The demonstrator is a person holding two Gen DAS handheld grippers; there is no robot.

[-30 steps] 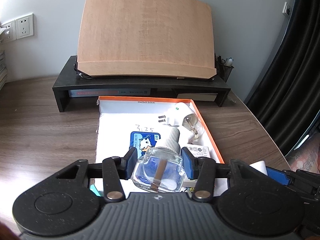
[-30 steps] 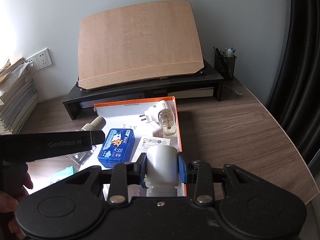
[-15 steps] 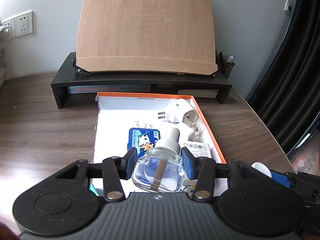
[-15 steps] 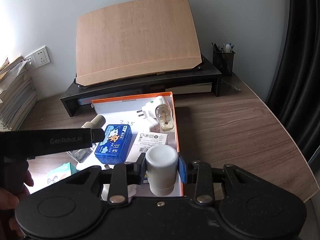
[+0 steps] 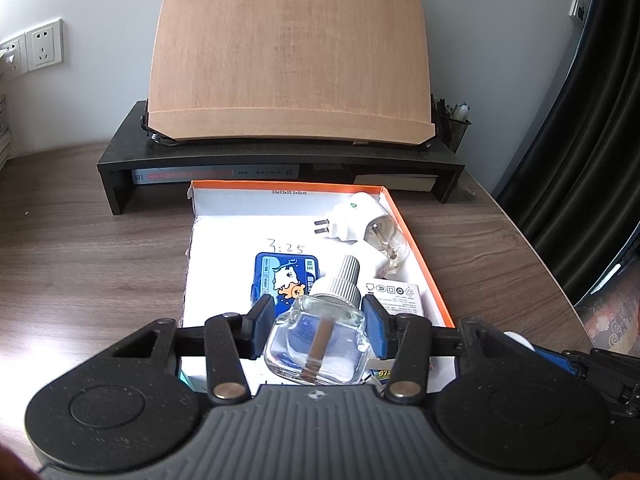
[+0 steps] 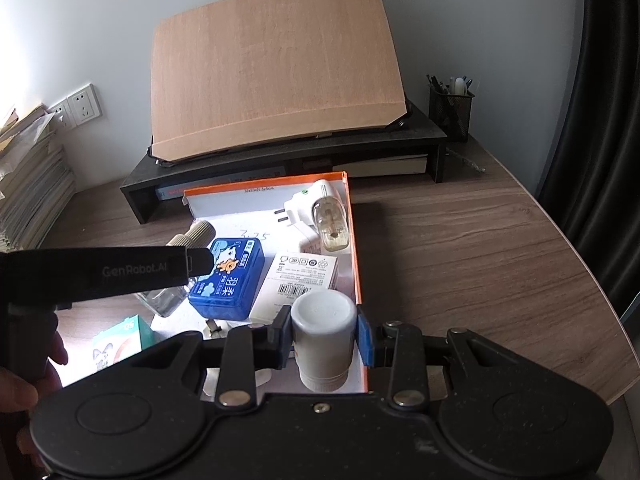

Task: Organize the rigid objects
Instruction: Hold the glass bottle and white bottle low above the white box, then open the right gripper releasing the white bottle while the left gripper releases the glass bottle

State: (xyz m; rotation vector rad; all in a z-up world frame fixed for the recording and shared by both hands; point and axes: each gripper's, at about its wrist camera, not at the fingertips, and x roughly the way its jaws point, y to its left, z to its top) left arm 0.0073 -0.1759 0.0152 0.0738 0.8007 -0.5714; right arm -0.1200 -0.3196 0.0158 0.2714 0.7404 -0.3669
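Note:
My left gripper [image 5: 318,324] is shut on a clear glass bottle [image 5: 320,344] with a grey ribbed cap and a wick inside, over the near end of the orange-rimmed box [image 5: 416,248]. In the right wrist view the left gripper [image 6: 120,272] is a black bar at the left, and the clear bottle [image 6: 164,300] shows under it. My right gripper [image 6: 324,332] is shut on an upright white plastic bottle [image 6: 324,328] at the box's [image 6: 354,240] near right corner. I cannot tell whether either bottle rests on the box floor.
In the box lie a blue case [image 6: 228,276], a white carton [image 6: 300,280] and a white plug-in device [image 6: 320,208]. A teal packet [image 6: 124,336] lies near left. Behind stand a black riser [image 6: 280,160] with a wooden board, a pen cup [image 6: 450,110], and paper stacks [image 6: 28,184].

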